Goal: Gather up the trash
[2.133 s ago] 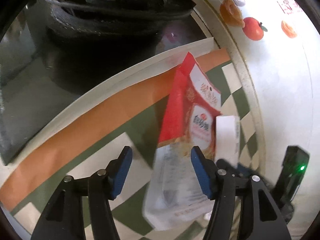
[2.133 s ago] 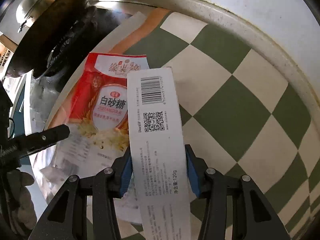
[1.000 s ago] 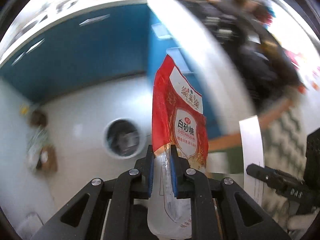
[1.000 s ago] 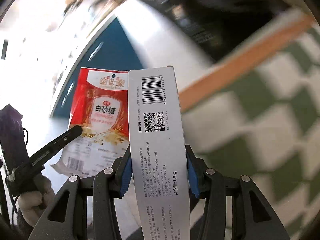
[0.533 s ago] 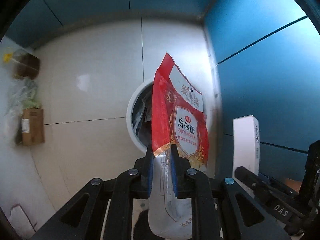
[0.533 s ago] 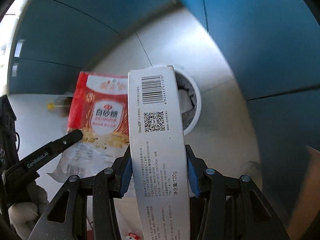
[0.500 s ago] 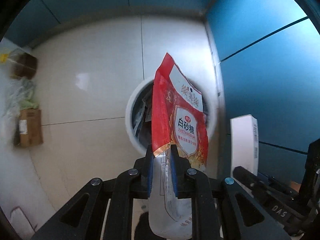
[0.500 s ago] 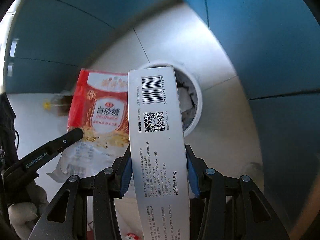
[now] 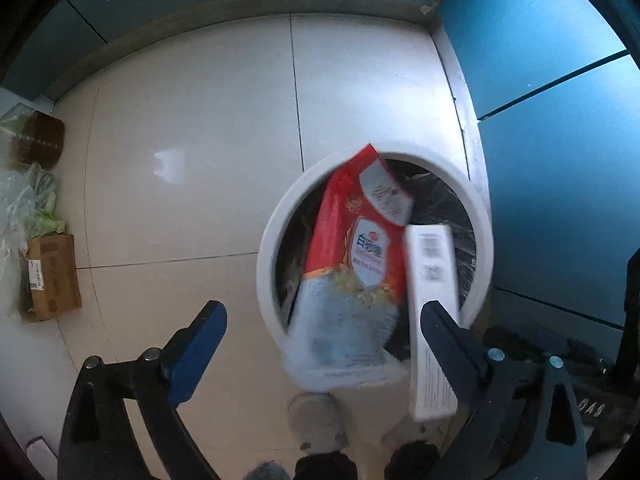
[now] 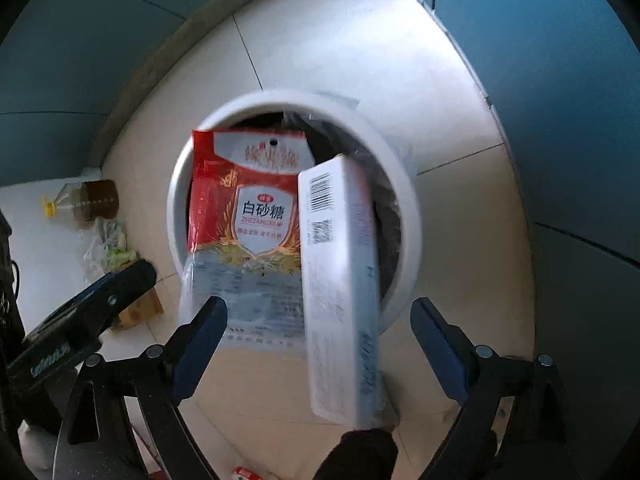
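Left wrist view: I have let go; both my tongs, left gripper [image 9: 320, 326] and right gripper [image 10: 318, 320], now gape, and the sugar bag [image 9: 352, 256] and white box [image 10: 340, 280] hang loose over the bin [image 9: 272, 240].

Red-and-clear plastic sugar bag [image 9: 352, 264] with white label panel, motion-blurred, loose in mid-air over the mouth of the round white trash bin [image 9: 268, 248], red end toward the bin. Long white cardboard box [image 9: 432, 320] with barcode and QR code just beside it, also blurred and free, tilted, barcode end over the bin opening. Bin has dark liner, stands on pale floor tiles.
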### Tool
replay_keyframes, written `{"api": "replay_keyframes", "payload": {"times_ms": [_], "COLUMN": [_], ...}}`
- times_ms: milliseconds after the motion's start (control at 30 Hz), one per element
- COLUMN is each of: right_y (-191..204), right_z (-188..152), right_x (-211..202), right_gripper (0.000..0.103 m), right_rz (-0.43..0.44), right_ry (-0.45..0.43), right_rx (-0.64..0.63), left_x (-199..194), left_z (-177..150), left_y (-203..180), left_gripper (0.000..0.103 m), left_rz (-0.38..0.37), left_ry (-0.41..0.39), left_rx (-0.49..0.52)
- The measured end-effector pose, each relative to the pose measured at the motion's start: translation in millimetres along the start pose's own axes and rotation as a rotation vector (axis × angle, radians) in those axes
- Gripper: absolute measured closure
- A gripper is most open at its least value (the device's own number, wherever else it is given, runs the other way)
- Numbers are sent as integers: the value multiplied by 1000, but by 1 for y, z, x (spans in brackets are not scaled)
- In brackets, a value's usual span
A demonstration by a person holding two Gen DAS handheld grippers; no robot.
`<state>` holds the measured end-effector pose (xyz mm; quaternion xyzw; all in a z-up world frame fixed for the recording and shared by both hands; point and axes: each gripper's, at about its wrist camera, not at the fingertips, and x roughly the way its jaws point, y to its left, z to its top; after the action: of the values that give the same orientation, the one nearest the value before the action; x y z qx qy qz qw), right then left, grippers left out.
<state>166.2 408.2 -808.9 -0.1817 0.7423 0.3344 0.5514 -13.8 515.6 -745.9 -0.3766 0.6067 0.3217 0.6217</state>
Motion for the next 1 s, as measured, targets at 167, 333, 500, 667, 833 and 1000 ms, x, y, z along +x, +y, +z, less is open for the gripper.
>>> {"api": "replay_keyframes", "payload": {"times_ms": [167,333,500,667,833,1000], "right_y": [7,29,55,71,83,89], "right_z": [-5,-44,-100,-162,-223,-290], "right_x": [-49,-124,-217,-316,-404,-486], "right_gripper": [0,0,0,0,0,0], "right_rz": [-74,-159,-228,-241,-219,-177], "right_ry": [-72,-167,-276,-380,-466,-541], "right_rx": [-22,-78,-165,-221,-263,-306], "left_x": [-55,-117,-203,-293,-375,-450], "left_z": [-15,-36,-74,-117,-168,-229], "left_y": [-1,-12,-20,-26,-40,-58], "left_gripper": [4,4,3,3,4,4], "left_rz": [71,106,97,83,85,91], "left_ry": [-73,-148,-219,-305,-406,-490], "left_rx": [27,31,0,-32,-38,-39]}}
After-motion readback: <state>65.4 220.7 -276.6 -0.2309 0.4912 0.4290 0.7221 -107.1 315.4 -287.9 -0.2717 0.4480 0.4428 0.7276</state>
